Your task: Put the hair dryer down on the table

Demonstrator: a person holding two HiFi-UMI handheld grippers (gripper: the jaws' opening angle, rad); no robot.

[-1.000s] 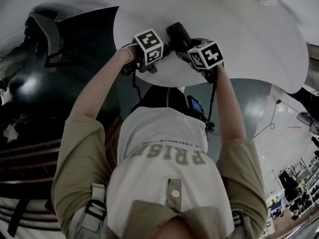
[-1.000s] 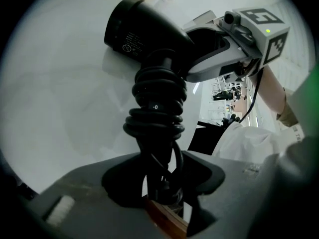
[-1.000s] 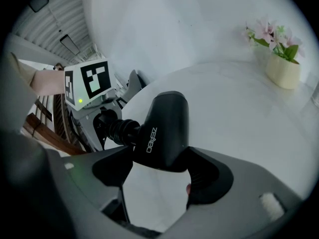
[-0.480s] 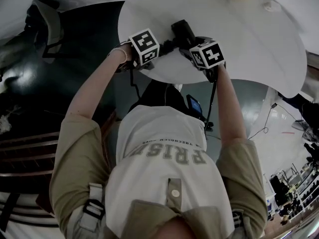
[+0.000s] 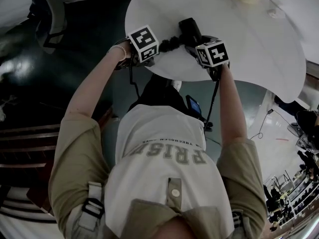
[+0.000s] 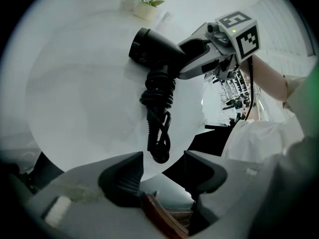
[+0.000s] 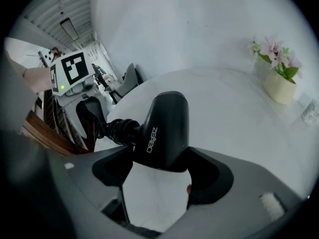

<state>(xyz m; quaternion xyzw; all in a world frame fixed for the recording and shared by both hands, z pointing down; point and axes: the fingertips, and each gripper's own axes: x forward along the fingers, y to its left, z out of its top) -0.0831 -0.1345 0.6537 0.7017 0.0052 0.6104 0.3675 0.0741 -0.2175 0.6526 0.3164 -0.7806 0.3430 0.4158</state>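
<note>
White round table, flower pot far right. Right gripper clamps hair dryer; left gripper jaws just been opening, wide, empty.

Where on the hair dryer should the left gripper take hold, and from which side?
Probably the hair dryer's cord-wrapped handle: it is slimmer than the barrel, which the right gripper clamps, and it points at the left gripper, whose jaws have just been opening with nothing between them. Come along the handle from the table's near edge.

Pink flowers in a cream pot
</note>
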